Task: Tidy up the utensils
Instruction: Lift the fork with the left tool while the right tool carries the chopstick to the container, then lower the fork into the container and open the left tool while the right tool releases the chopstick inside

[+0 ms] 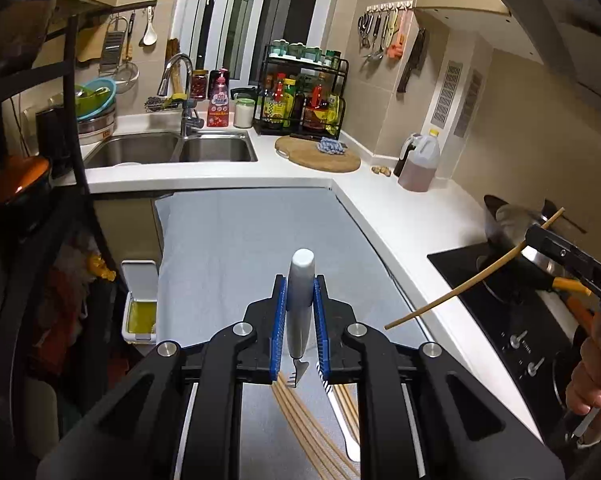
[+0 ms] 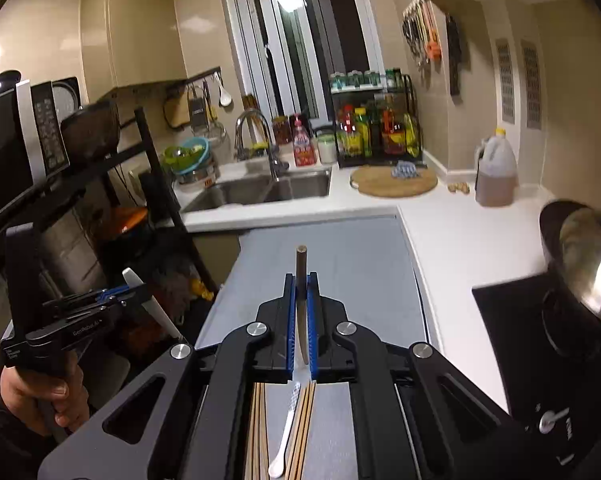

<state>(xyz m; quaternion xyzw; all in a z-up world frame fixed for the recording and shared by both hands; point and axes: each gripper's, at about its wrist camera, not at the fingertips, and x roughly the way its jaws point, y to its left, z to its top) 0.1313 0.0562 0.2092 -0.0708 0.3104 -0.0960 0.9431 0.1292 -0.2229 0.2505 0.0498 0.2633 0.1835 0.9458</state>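
My left gripper (image 1: 299, 282) is shut on a white-handled fork (image 1: 299, 304), handle up and tines hanging below the blue pads. My right gripper (image 2: 301, 278) is shut on a single wooden chopstick (image 2: 301, 300), which points away from the camera. From the left wrist view the right gripper (image 1: 534, 236) shows at the right with the chopstick (image 1: 472, 274) slanting down to the left. In the right wrist view the left gripper (image 2: 134, 292) and fork (image 2: 158, 314) appear at the left. Below both, several chopsticks (image 1: 304, 424) and a white-handled knife (image 1: 342, 420) lie on the grey table (image 1: 240, 248).
A white L-shaped counter (image 1: 412, 216) borders the table, with a double sink (image 1: 172, 150), a round cutting board (image 1: 320, 156), an oil jug (image 1: 418, 164) and a bottle rack (image 1: 300, 100). A wok (image 1: 512, 232) sits on the black stove (image 1: 520, 320). A black shelf rack (image 2: 100, 168) and a floor bin (image 1: 140, 300) stand at the left.
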